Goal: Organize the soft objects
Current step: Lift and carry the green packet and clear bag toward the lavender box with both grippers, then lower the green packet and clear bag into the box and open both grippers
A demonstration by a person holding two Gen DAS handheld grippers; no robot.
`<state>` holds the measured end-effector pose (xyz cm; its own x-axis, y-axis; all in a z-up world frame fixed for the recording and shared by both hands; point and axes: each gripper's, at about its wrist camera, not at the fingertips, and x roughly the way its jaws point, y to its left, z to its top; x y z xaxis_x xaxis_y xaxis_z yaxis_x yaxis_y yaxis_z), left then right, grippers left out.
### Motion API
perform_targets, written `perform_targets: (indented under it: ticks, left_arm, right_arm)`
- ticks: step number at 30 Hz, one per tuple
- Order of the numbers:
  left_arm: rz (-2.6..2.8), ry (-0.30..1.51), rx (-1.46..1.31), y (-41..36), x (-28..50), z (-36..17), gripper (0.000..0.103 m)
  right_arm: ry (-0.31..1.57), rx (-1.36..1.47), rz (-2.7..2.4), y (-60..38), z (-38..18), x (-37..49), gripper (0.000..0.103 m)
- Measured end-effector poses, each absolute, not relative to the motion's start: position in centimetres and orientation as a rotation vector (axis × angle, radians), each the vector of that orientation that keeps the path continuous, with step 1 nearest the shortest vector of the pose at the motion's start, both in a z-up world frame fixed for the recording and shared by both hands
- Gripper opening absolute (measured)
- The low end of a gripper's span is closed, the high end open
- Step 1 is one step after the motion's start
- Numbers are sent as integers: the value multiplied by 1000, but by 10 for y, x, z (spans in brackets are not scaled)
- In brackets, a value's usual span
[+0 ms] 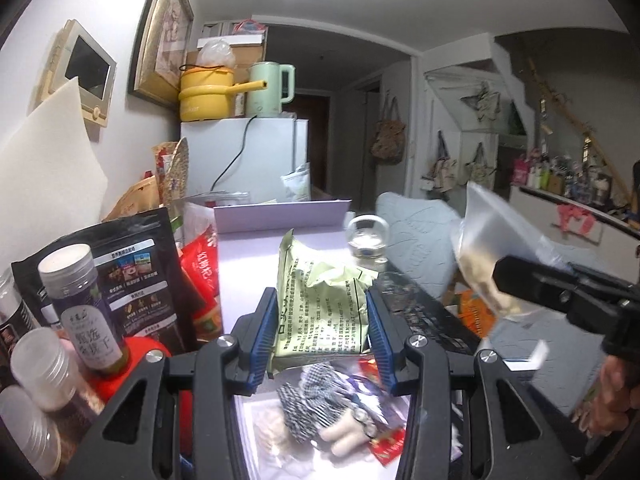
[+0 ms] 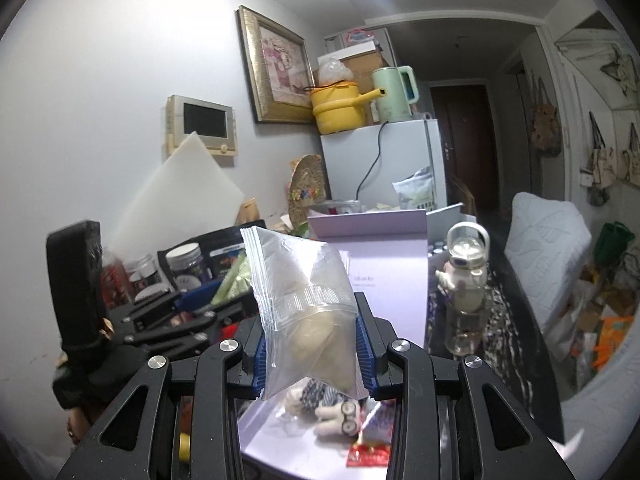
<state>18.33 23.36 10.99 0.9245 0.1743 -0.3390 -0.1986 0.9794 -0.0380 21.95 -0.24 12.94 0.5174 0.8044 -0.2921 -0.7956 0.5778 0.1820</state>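
Observation:
My left gripper [image 1: 322, 334] is shut on a pale green printed packet [image 1: 322, 300], held upright in the air above the white table [image 1: 248, 264]. My right gripper [image 2: 314, 354] is shut on a clear zip bag [image 2: 304, 300] with a beige lump inside; the same zip bag [image 1: 486, 248] shows at the right of the left wrist view. Below both grippers a small plush doll in checked cloth [image 1: 324, 412] [image 2: 332, 404] lies on the table beside a red sachet [image 2: 368, 454]. The left gripper [image 2: 200, 300] appears at the left of the right wrist view.
Jars [image 1: 80, 300], a black pouch [image 1: 136, 272] and red bags [image 1: 202, 268] crowd the table's left side. A lilac box flap [image 1: 280, 216] stands at the far end, with a clear bottle [image 2: 466, 280] to its right. A white fridge [image 2: 384, 164] stands behind, a padded seat [image 2: 544, 236] to the right.

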Motion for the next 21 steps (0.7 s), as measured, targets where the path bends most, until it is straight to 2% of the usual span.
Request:
perform_targets:
  ticks: [21]
  left_arm:
    - [281, 589, -43, 261, 267, 34, 43]
  right_arm:
    - [610, -17, 946, 54, 55, 312, 35]
